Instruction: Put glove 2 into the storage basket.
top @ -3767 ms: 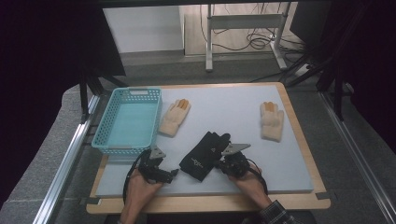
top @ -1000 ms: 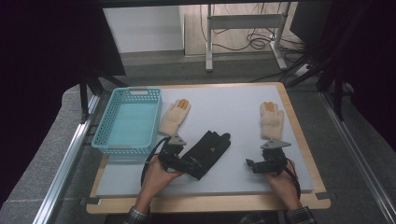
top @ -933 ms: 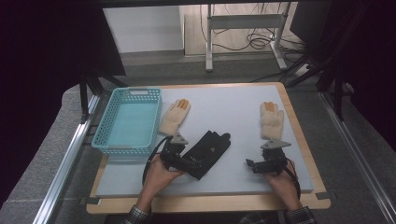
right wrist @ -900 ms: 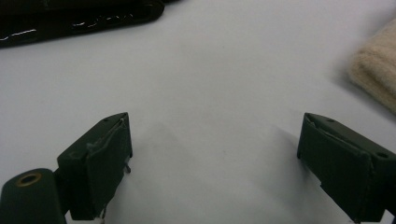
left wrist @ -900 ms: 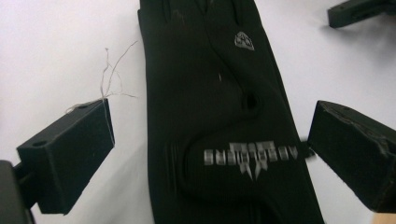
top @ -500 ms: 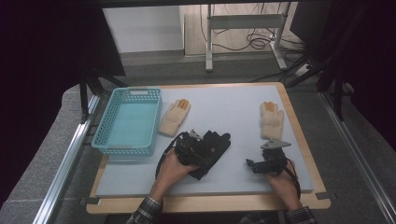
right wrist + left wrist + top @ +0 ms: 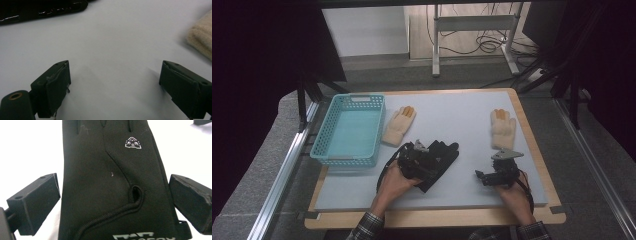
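Observation:
A black glove (image 7: 445, 151) lies mid-table on the grey mat (image 7: 452, 112). My left gripper (image 7: 421, 161) rests over its cuff end. In the left gripper view the black glove (image 7: 100, 157), with a small white logo, lies between the two wide-apart jaws of the left gripper (image 7: 113, 195), which is open and straddles it. To the right, my right gripper (image 7: 482, 176) is open over bare mat. In the right gripper view the right gripper (image 7: 115, 72) holds nothing, with the black glove (image 7: 42, 10) at the upper left.
A teal basket (image 7: 332, 150) stands empty at the left. A cream glove (image 7: 398, 125) lies beside it, and a second cream glove (image 7: 503, 127) lies at the right, just beyond my right gripper, also seen as a cream glove (image 7: 202, 40) edge.
My left gripper has slid right from beside the black glove onto its cuff end. The right gripper left the glove earlier and has stayed still for the last second.

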`<state>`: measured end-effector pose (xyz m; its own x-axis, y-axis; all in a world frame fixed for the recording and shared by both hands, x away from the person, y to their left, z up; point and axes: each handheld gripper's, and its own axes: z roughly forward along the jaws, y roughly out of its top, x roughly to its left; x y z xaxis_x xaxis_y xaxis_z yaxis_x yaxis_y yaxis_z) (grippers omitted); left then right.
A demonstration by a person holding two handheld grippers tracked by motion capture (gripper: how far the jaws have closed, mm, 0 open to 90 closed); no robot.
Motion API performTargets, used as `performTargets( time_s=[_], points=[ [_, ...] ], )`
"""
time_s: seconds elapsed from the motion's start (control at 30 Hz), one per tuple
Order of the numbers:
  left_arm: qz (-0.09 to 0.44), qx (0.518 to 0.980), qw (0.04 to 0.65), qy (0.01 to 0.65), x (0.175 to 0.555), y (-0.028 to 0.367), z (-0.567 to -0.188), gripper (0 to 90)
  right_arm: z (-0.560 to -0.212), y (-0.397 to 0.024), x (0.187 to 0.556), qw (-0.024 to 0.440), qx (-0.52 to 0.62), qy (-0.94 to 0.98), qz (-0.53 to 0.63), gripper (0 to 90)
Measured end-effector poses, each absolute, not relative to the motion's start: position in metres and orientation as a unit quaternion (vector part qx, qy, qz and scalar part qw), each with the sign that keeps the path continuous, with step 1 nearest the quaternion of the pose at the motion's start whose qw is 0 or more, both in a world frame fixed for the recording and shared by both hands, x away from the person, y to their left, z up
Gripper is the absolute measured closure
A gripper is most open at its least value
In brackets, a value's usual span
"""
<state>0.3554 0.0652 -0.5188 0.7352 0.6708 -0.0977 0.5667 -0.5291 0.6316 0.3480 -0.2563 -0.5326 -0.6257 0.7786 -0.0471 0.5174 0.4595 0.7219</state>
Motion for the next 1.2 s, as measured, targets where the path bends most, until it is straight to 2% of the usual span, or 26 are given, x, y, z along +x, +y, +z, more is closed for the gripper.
performTargets(
  time_s=[0.13, 0.37, 0.47, 0.53, 0.57, 0.6, 0.67, 0.77, 0.93, 1.2],
  points=[
    [0.075, 0.884, 0.3, 0.351, 0.359, 0.052, -0.529, 0.0, -0.533, -0.256, 0.348, 0.19, 0.388, 0.833, 0.345, 9.8],
    [0.079, 0.885, 0.282, 0.363, 0.359, 0.041, -0.53, 1.7, -0.533, -0.256, 0.348, 0.19, 0.388, 0.833, 0.345, 9.8],
    [0.085, 0.873, 0.274, 0.394, 0.36, 0.042, -0.524, 11.9, -0.533, -0.256, 0.348, 0.19, 0.388, 0.833, 0.345, 9.8],
    [0.085, 0.872, 0.274, 0.397, 0.361, 0.042, -0.522, 22.4, -0.533, -0.256, 0.348, 0.19, 0.389, 0.833, 0.344, 9.8],
    [0.086, 0.872, 0.273, 0.396, 0.361, 0.043, -0.521, 22.4, -0.533, -0.256, 0.348, 0.19, 0.388, 0.833, 0.344, 9.8],
    [0.088, 0.873, 0.273, 0.394, 0.363, 0.044, -0.518, 37.6, -0.533, -0.256, 0.348, 0.189, 0.389, 0.833, 0.344, 9.8],
    [0.095, 0.874, 0.271, 0.392, 0.364, 0.046, -0.516, 51.6, -0.533, -0.256, 0.348, 0.189, 0.389, 0.833, 0.344, 9.8],
    [0.106, 0.878, 0.267, 0.383, 0.364, 0.046, -0.515, 60.5, -0.533, -0.256, 0.348, 0.189, 0.389, 0.833, 0.344, 9.8],
    [0.11, 0.879, 0.268, 0.38, 0.366, 0.048, -0.511, 63.9, -0.533, -0.256, 0.348, 0.189, 0.389, 0.833, 0.344, 9.8],
    [0.129, 0.868, 0.28, 0.389, 0.372, 0.066, -0.484, 63.3, -0.533, -0.256, 0.348, 0.189, 0.389, 0.833, 0.344, 9.8]
  ],
)
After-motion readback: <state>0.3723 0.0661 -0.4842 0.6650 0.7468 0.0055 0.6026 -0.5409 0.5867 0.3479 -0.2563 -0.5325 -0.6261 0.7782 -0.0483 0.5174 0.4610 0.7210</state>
